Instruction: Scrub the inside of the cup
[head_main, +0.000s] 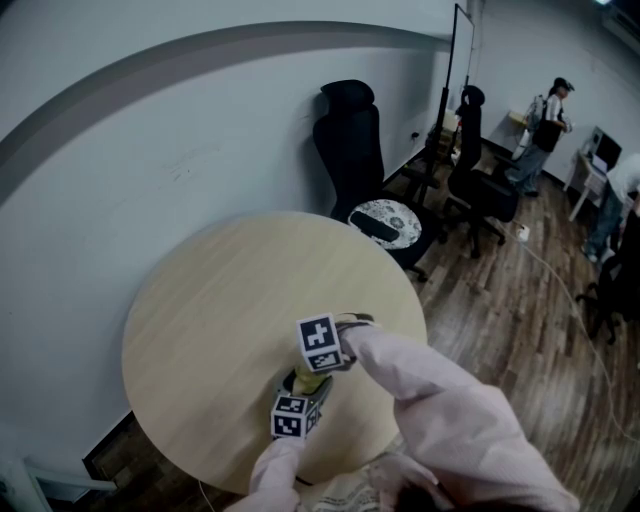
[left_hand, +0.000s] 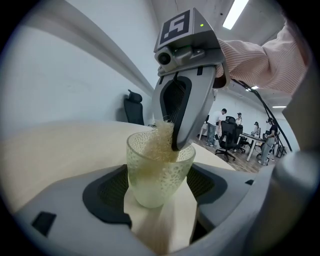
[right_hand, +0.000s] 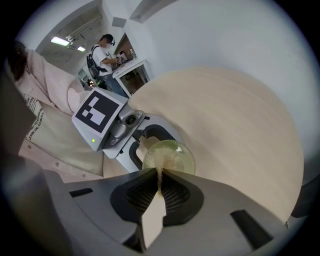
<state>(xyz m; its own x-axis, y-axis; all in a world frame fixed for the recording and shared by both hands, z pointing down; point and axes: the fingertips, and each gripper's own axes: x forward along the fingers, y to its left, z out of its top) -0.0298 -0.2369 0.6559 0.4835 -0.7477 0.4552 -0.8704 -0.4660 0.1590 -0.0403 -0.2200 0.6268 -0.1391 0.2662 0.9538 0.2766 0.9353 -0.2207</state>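
The round table has a pale wood top and serves as the reference. At the table's near edge, the left gripper points across the top at a shallow downward angle. Its jaws are spread wide, with one pad on each side of the cup, gripping the cup walls. The cup is a translucent, pale green tumbler with a pebbled texture. It sits upright over the near part of the table; whether its base touches the top cannot be determined. Directly above it, the right gripper points steeply down at the table. Its jaws are almost closed, pinching a yellowish mesh scrubber whose lower part hangs inside the cup, below the rim. Beyond the table's far right edge stands a black office chair.
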